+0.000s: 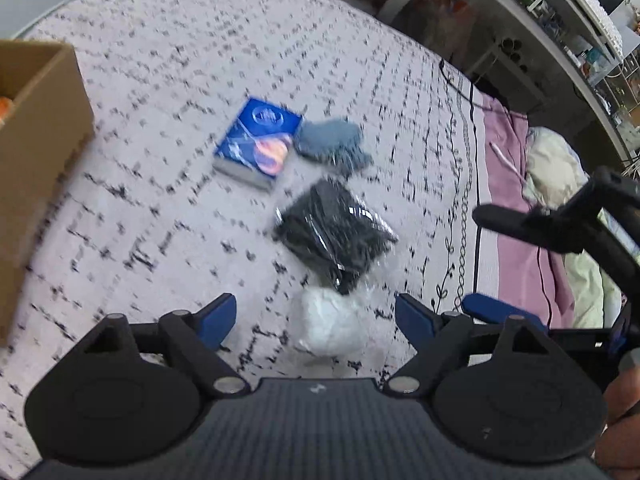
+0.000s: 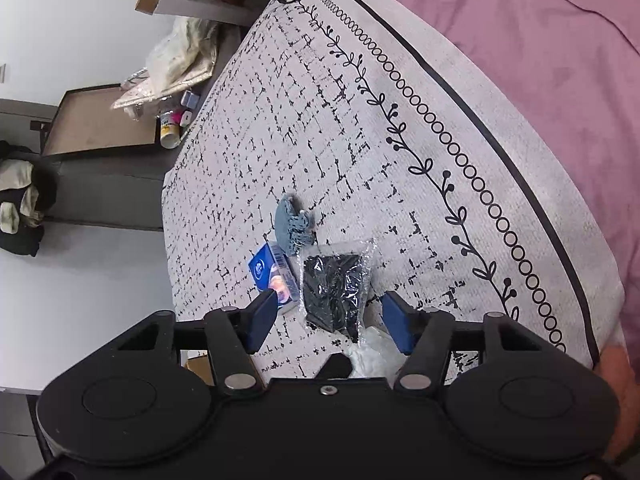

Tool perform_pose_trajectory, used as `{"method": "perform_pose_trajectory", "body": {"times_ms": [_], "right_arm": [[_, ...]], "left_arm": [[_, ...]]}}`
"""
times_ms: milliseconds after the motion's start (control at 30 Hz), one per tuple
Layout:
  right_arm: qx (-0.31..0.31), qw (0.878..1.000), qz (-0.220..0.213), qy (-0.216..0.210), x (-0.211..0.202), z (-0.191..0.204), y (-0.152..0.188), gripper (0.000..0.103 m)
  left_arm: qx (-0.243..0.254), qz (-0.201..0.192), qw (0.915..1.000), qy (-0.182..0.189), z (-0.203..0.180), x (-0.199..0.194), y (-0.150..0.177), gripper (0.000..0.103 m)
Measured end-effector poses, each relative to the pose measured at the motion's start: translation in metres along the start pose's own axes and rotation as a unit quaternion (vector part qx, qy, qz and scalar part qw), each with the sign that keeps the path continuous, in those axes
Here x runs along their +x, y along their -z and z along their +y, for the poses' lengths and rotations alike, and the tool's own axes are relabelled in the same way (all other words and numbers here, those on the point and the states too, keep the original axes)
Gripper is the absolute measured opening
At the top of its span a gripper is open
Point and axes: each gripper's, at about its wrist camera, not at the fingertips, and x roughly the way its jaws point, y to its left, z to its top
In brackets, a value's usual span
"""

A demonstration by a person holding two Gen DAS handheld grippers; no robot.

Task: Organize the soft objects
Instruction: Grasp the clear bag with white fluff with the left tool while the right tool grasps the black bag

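Left gripper (image 1: 316,316) hangs spread, pads clear of everything, and the white soft bundle (image 1: 332,326) lies right between its fingers on the rug (image 1: 160,128). Take that bundle as the landmark: the right gripper (image 2: 328,320) is also unclenched and gripping nothing, hovering just past the bundle over the black bagged garment (image 2: 334,288), which touches the bundle's far edge with its long axis running away from both grippers. Beyond it, the grey-blue cloth (image 1: 334,142) beside the blue book (image 1: 258,140). The cardboard box (image 1: 36,152) stands well left. The left looks nearer.
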Motion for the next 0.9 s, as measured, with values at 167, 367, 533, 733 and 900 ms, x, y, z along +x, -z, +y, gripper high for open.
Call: {"method": "perform_pose_trajectory", "body": {"times_ms": [167, 367, 533, 733, 900], "right_arm": [[-0.011, 1.0, 0.011, 0.004, 0.012, 0.003, 0.0, 0.044], [-0.025, 0.999, 0.013, 0.02, 0.028, 0.004, 0.001, 0.038], [-0.02, 0.999, 0.026, 0.034, 0.045, 0.004, 0.004, 0.038], [-0.008, 0.999, 0.027, 0.039, 0.06, 0.003, 0.006, 0.038], [-0.01, 0.999, 0.028, 0.046, 0.069, 0.002, 0.007, 0.032]], "left_arm": [[-0.034, 0.037, 0.9986, 0.014, 0.006, 0.023, 0.005, 0.062], [-0.062, 0.036, 0.9972, 0.018, 0.013, 0.027, 0.0, 0.044], [-0.07, 0.038, 0.9967, 0.019, 0.018, 0.025, -0.002, 0.043], [-0.072, 0.043, 0.9962, 0.022, 0.019, 0.027, -0.003, 0.043], [-0.078, 0.045, 0.9955, 0.027, 0.023, 0.027, -0.005, 0.043]]}}
